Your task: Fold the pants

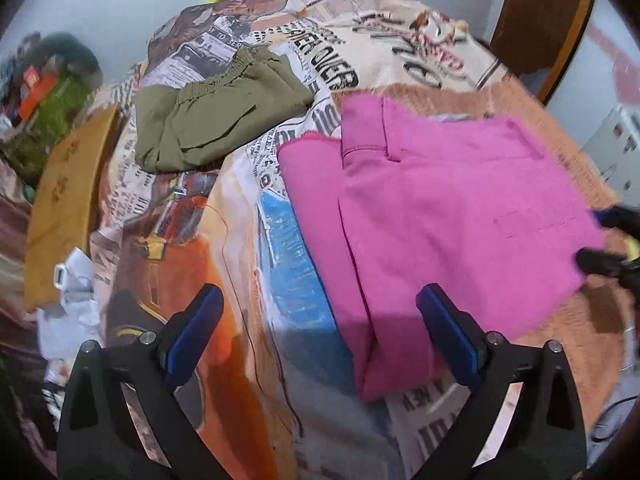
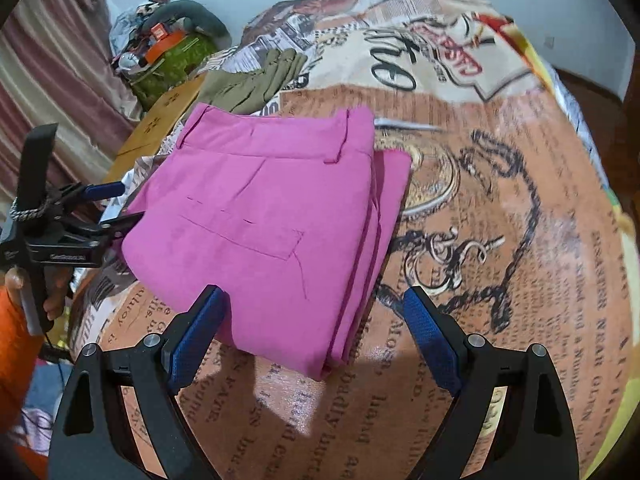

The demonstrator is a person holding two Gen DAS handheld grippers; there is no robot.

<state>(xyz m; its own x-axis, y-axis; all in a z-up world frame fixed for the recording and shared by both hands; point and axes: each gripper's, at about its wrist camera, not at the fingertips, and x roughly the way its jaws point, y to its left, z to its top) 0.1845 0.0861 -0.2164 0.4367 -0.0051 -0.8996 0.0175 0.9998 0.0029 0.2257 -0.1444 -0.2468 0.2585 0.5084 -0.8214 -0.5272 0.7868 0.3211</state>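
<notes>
The pink pants (image 1: 448, 216) lie folded in a compact stack on the printed bedspread (image 1: 224, 264), waistband at the far end. They also show in the right wrist view (image 2: 264, 224). My left gripper (image 1: 320, 320) is open and empty, hovering over the pants' near left edge. My right gripper (image 2: 316, 320) is open and empty just above the near corner of the stack. The left gripper shows at the left in the right wrist view (image 2: 116, 204), beside the pants' edge. The right gripper shows at the right in the left wrist view (image 1: 600, 236).
Folded olive green pants (image 1: 216, 116) lie farther back on the bedspread, also visible in the right wrist view (image 2: 252, 84). A tan cardboard piece (image 1: 68, 208) and a cluttered pile (image 2: 168, 48) sit at the left. A wooden headboard (image 1: 540, 20) stands at the back right.
</notes>
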